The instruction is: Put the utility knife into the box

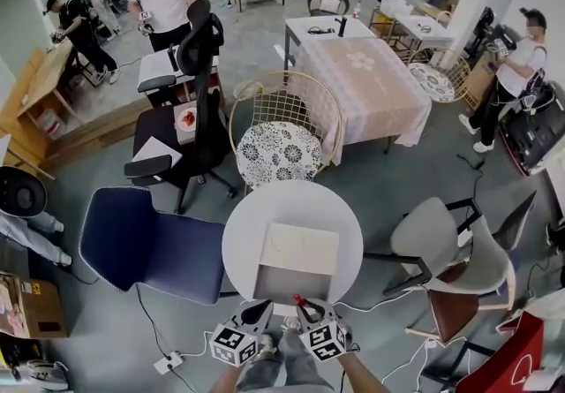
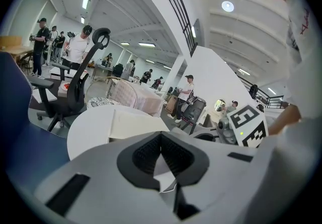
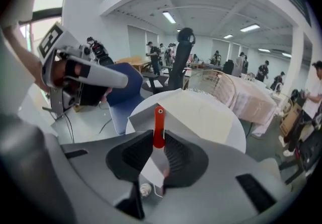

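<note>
An open cardboard box point(image 1: 287, 281) sits on the round white table point(image 1: 256, 210), its pale lid folded back on the far side. My right gripper point(image 1: 306, 305) is at the table's near edge, shut on a red utility knife point(image 1: 299, 300). In the right gripper view the knife point(image 3: 159, 125) stands up between the pads of the right gripper point(image 3: 159, 141), pointing at the box point(image 3: 193, 112). My left gripper point(image 1: 259, 306) hovers close beside it on the left. In the left gripper view the left gripper point(image 2: 161, 137) has its jaws together on nothing, facing the box point(image 2: 133, 123).
Round the table stand a blue chair point(image 1: 150, 245) at left, a wire chair with a patterned cushion point(image 1: 278, 151) behind, and a grey chair point(image 1: 433, 237) at right. A black office chair point(image 1: 190, 113) is further back. A power strip point(image 1: 168, 363) and cables lie on the floor.
</note>
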A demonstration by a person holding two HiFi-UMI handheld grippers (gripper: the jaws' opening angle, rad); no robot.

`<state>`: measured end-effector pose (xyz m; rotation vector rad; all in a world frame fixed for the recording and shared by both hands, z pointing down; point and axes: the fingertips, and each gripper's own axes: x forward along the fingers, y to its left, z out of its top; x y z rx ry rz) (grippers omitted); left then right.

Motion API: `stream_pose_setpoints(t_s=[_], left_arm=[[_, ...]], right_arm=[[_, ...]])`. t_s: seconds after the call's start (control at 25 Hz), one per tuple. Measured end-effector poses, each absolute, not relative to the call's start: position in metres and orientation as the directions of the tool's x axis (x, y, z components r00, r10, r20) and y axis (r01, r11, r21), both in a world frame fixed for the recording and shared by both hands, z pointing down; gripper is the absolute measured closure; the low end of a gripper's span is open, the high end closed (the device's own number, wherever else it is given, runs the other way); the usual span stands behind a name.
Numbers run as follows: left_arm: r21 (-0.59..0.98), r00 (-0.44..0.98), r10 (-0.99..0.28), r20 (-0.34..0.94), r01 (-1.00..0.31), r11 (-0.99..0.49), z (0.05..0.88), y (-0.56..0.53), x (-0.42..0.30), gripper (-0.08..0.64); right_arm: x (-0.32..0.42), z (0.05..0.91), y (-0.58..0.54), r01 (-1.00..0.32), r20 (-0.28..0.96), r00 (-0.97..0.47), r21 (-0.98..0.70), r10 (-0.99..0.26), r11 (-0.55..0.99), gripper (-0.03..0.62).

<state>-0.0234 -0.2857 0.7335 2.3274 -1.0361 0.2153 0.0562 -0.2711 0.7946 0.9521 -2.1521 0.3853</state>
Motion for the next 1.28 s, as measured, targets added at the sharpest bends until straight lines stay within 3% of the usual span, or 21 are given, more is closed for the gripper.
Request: stream_pose_setpoints(t_s=[0.2, 0.4, 0.64, 1.28], left_arm=[[0.44, 0.675, -0.638, 0.369, -0.732, -0.52, 0.734, -0.284, -0.029, 0.548], [0.448, 0.672, -0.637, 0.377, -0.735, -0.509, 0.739, -0.278, -0.031, 0.548], [0.449, 0.658, -0.649, 0.383, -0.746, -0.492, 0.74, -0.277, -0.038, 0.548], [0.459, 0.638, -0.66, 0.397, -0.761, -0.459, 0.742, -0.267, -0.048, 0.548]], right_arm=[[0.055, 0.816, -0.266, -0.502, 0.799, -0.371, 0.256, -0.473, 0.826, 0.515], [0.06, 0.84, -0.259, -0.225, 0.841, -0.259, 0.426, -0.475, 0.876, 0.515], [0.06, 0.846, -0.263, -0.281, 0.863, -0.269, 0.353, -0.427, 0.892, 0.515], [0.047, 0.888, -0.311, -0.247, 0.931, -0.232, 0.222, -0.28, 0.943, 0.515]])
